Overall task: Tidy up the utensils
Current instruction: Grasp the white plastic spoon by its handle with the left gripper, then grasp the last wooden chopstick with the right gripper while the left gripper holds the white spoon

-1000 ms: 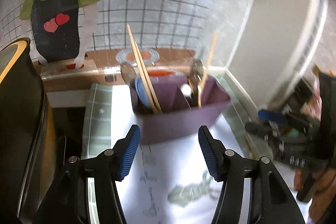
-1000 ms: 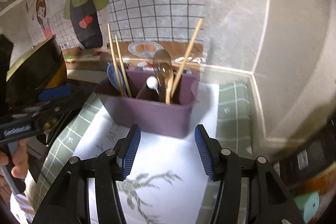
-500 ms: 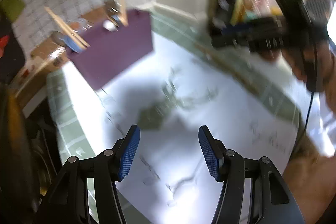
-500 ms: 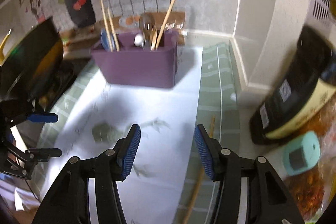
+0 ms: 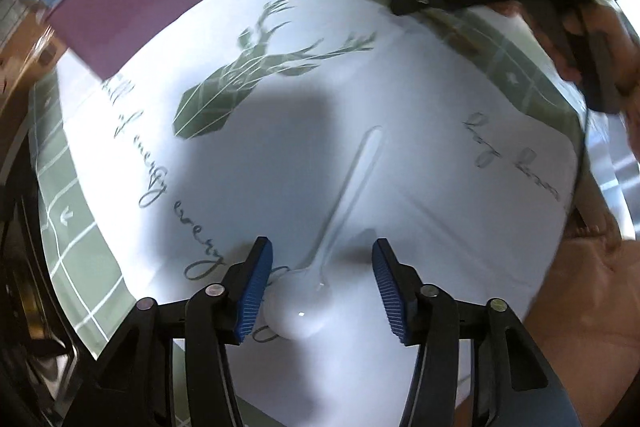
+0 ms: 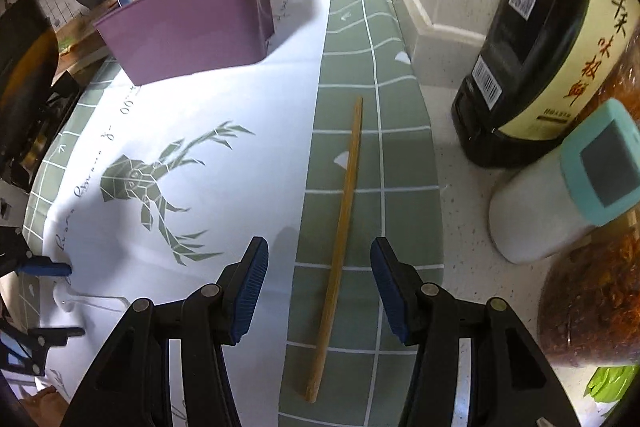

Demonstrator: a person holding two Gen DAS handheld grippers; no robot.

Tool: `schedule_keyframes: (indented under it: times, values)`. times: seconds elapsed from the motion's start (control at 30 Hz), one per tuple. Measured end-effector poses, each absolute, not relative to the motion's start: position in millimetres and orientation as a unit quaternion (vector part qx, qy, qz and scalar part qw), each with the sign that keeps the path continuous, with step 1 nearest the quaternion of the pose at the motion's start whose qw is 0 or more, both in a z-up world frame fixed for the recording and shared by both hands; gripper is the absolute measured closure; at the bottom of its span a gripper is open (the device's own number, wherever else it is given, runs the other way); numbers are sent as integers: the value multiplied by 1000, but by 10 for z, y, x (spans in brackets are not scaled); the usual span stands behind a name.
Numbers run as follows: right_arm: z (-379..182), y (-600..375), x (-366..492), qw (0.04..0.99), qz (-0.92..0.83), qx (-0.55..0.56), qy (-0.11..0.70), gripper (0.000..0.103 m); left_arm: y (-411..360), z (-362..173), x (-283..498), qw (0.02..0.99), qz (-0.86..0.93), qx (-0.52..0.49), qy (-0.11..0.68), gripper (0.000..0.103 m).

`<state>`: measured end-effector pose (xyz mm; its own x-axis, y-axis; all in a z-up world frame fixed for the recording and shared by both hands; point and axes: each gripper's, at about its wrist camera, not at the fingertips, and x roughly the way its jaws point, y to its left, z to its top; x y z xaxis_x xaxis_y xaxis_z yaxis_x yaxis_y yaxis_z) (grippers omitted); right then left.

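A clear plastic spoon (image 5: pixel 320 259) lies on the white deer-print mat (image 5: pixel 460 187), bowl toward me. My left gripper (image 5: pixel 320 283) is open, its fingertips either side of the spoon's bowl and neck. A wooden chopstick (image 6: pixel 340 227) lies on the mat's green checked border (image 6: pixel 360 67). My right gripper (image 6: pixel 318 287) is open, straddling the chopstick's near half. The purple utensil holder (image 6: pixel 188 23) stands at the mat's far end with chopsticks and spoons upright in it; it also shows in the left wrist view (image 5: pixel 136 7).
A dark sauce bottle (image 6: pixel 540 47), a white thermometer with a teal head (image 6: pixel 568 187) and a jar of red chilli (image 6: pixel 592 287) stand right of the mat. A black pan (image 6: pixel 20 67) sits at the left. Wall and corner lie behind the holder.
Both grippers swung away from the purple holder and came down toward the mat. The left now straddles the clear spoon; the right now straddles the lying chopstick. Both stayed open.
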<state>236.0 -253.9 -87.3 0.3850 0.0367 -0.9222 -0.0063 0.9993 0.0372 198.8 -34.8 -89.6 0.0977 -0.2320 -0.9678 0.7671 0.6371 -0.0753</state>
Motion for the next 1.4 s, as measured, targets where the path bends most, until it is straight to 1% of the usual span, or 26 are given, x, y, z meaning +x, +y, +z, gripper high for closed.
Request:
schedule_keyframes:
  times: [0.23, 0.3, 0.33, 0.37, 0.4, 0.43, 0.47, 0.5, 0.57, 0.7, 1.17, 1.27, 1.33, 1.4]
  values:
    - [-922, -2535, 2374, 830, 19, 5, 557, 53, -351, -878, 2035, 712, -337, 221, 575, 60]
    - [-933, -2527, 2375, 830, 20, 3, 557, 53, -357, -870, 2041, 718, -327, 220, 574, 68]
    - [-940, -2518, 2379, 830, 21, 2, 557, 54, -357, -875, 2067, 720, -323, 218, 574, 70]
    - [-950, -2501, 2386, 830, 22, 0, 557, 57, -352, -870, 2085, 723, -317, 213, 576, 75]
    - [-956, -2483, 2387, 830, 23, -3, 557, 63, -342, -863, 2102, 726, -312, 206, 577, 82]
    - [-959, -2458, 2388, 830, 24, -6, 558, 67, -321, -873, 2131, 728, -309, 200, 579, 85]
    - [-957, -2430, 2389, 829, 27, -11, 558, 76, -313, -869, 2142, 729, -306, 194, 581, 89]
    - [-953, -2406, 2389, 829, 32, -15, 558, 84, -302, -863, 2156, 732, -302, 186, 582, 90]
    - [-938, -2333, 2384, 828, 45, -23, 558, 94, -297, -848, 2153, 737, -298, 174, 581, 91]
    - [-856, -2177, 2346, 832, 72, -23, 549, 96, -212, -777, 2176, 752, -285, 145, 576, 96]
    - [-660, -1998, 2221, 828, 137, 26, 543, 98, 156, -791, 2563, 782, -204, 4, 589, 96]
    - [-632, -2007, 2216, 830, 140, 32, 539, 98, 202, -706, 2630, 795, -190, -35, 575, 96]
    - [-634, -2004, 2230, 831, 140, 30, 538, 98, 185, -653, 2652, 804, -188, -40, 563, 96]
    - [-693, -1983, 2259, 814, 155, 29, 559, 97, 115, -634, 2686, 805, -194, -42, 559, 96]
